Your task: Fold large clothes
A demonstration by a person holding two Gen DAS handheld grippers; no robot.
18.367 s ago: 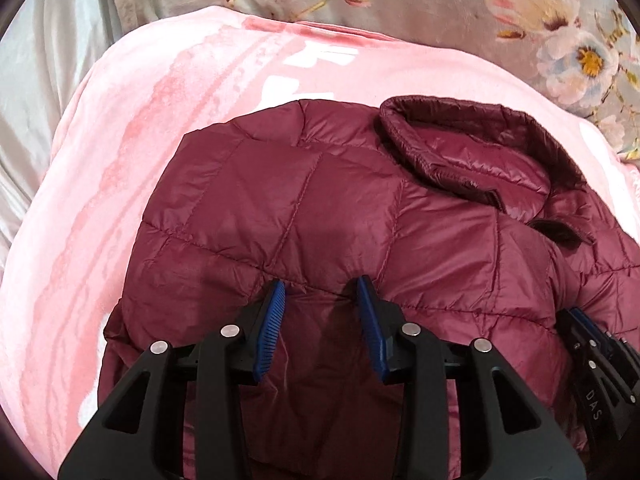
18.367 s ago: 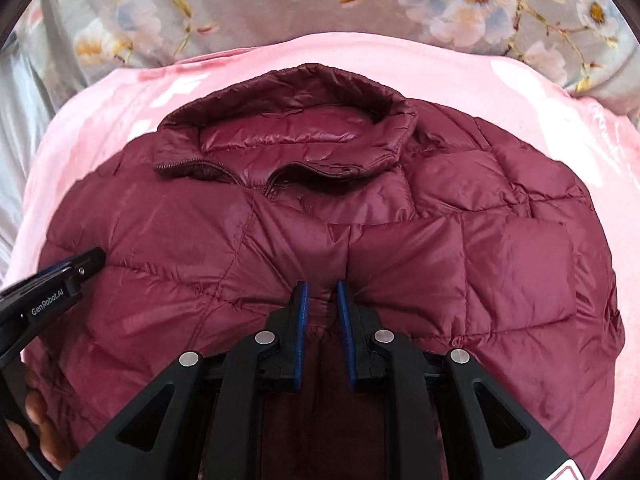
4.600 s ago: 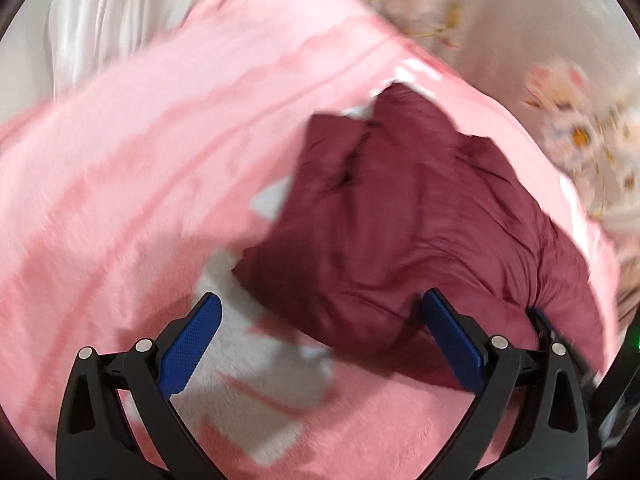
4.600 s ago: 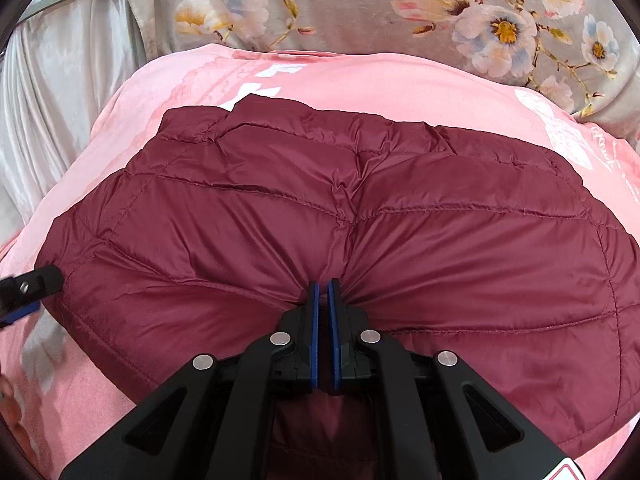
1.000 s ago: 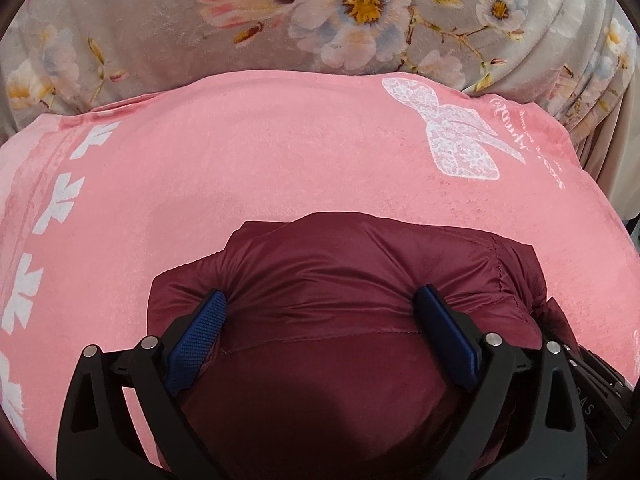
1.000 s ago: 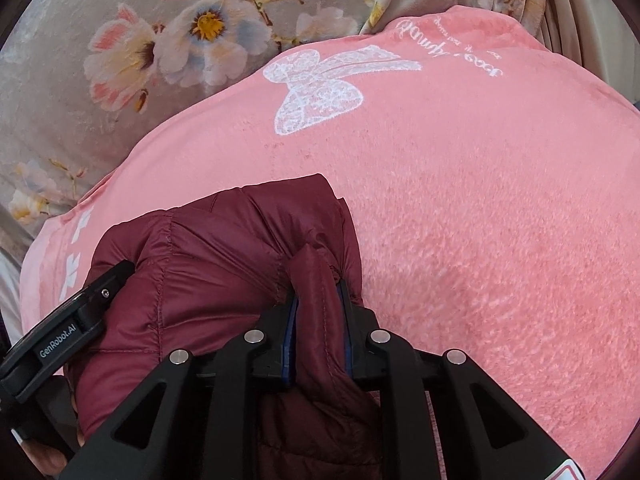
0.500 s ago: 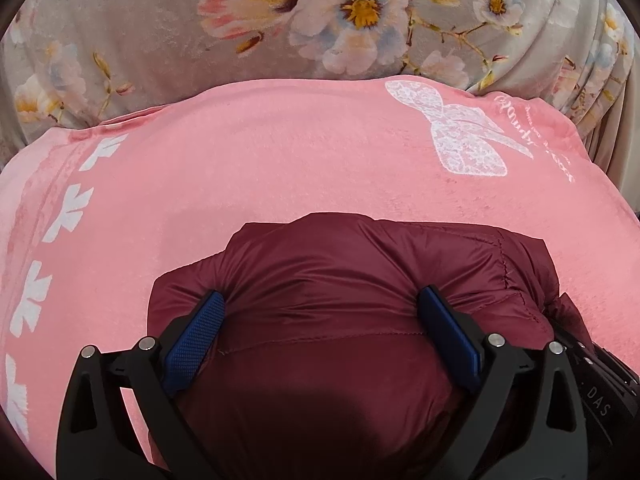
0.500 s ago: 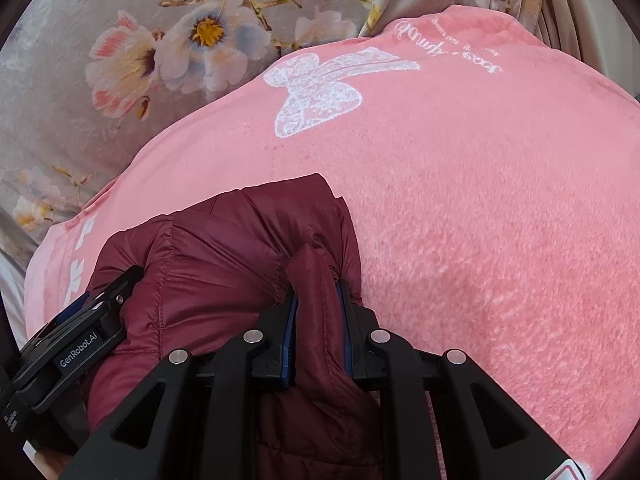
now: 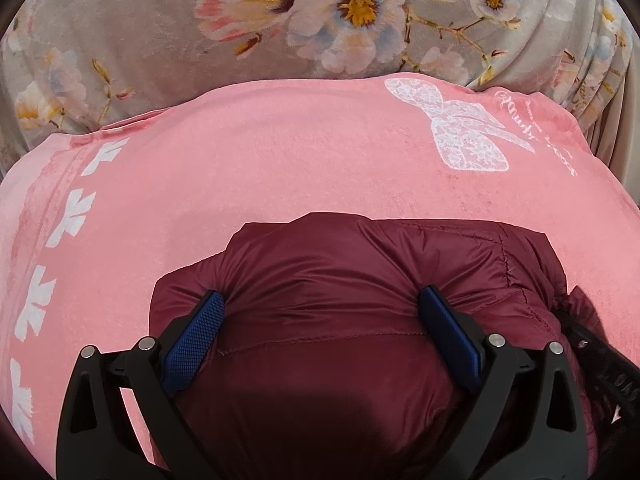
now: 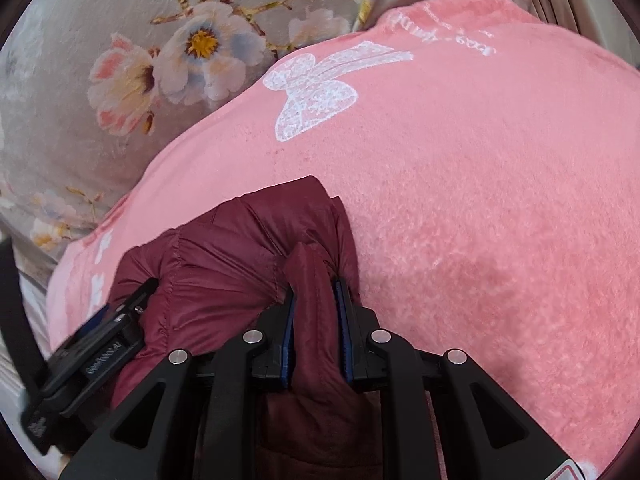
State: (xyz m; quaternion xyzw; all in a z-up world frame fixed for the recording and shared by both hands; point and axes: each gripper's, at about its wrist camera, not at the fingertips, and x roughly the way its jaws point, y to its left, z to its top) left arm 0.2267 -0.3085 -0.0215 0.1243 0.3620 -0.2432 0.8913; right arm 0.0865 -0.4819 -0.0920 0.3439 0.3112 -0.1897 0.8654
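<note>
Jacket (image 9: 360, 280), maroon and quilted, sits folded into a compact bundle directly under and between both your claws, its long axis running left to right across the near part of the pink blanket (image 9: 280, 160). Your left claw (image 9: 320, 312) is spread wide, straddling the bundle's near edge, pads pressing in at either side. Your right claw (image 10: 314, 292) is at the bundle's right end, nearly closed on a raised ridge of fabric; its jaws have just been opening slightly, fabric still between the pads. Bare blanket lies beyond. Farther back: grey floral cover (image 9: 160, 40). Likely next: letting go.
</note>
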